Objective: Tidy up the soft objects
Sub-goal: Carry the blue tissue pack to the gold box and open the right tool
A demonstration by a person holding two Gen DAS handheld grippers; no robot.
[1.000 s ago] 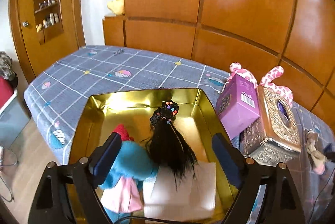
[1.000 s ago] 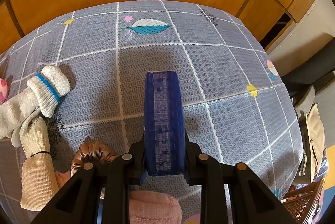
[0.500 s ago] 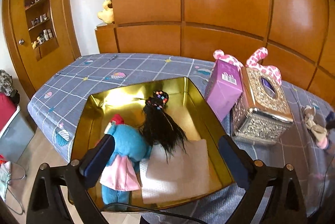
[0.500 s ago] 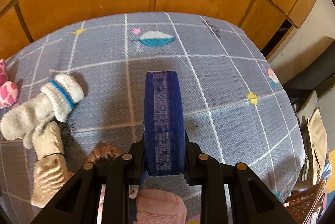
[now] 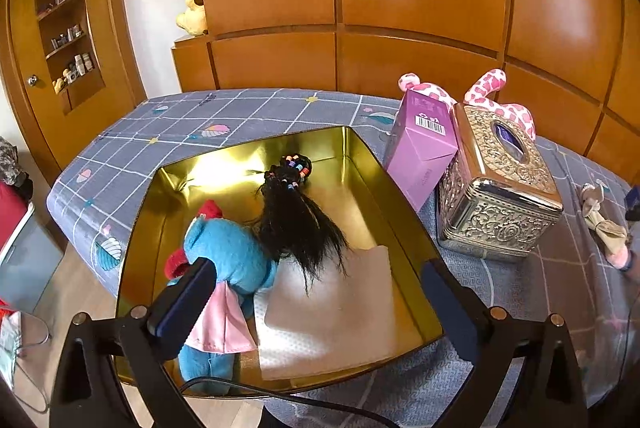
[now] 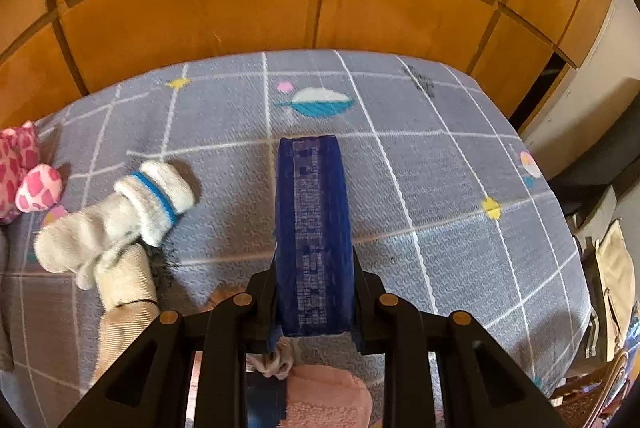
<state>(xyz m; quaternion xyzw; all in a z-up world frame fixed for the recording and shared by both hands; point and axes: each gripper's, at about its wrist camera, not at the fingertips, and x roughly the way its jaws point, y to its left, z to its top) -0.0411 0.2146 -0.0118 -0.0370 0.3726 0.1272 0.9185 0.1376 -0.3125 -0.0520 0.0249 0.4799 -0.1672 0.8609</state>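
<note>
On the grey checked tabletop (image 5: 248,115), a gold tin tray (image 5: 372,183) is sitting with three soft things lying in it: a blue plush doll (image 5: 230,256) in a pink skirt at the near left, a black hairpiece (image 5: 298,220) tied with coloured beads stretching from the middle toward the far wall, and a folded white cloth (image 5: 336,308) lying flat at the near right, its far edge under the hair tips. Above the tray's near rim the left tool (image 5: 320,292) is hovering with its jaws spread wide; they have just been opening further, and nothing is sitting between the pads. Just beside the tray's right wall a purple carton (image 5: 420,143) is leaning against an ornate silver tissue box (image 5: 500,187), and a pink spotted plush (image 5: 492,95) is showing behind both.

Over the other part of the tabletop, the right tool (image 6: 314,240) is clenching an upright dark blue patterned piece (image 6: 314,228), which is filling the gap between its pads. To its left a white sock with a blue stripe (image 6: 132,211) is lying across a beige ribbed sock (image 6: 124,300), touching it. A pink fuzzy item (image 6: 328,400) is showing below the tool, partly hidden by its frame.
</note>
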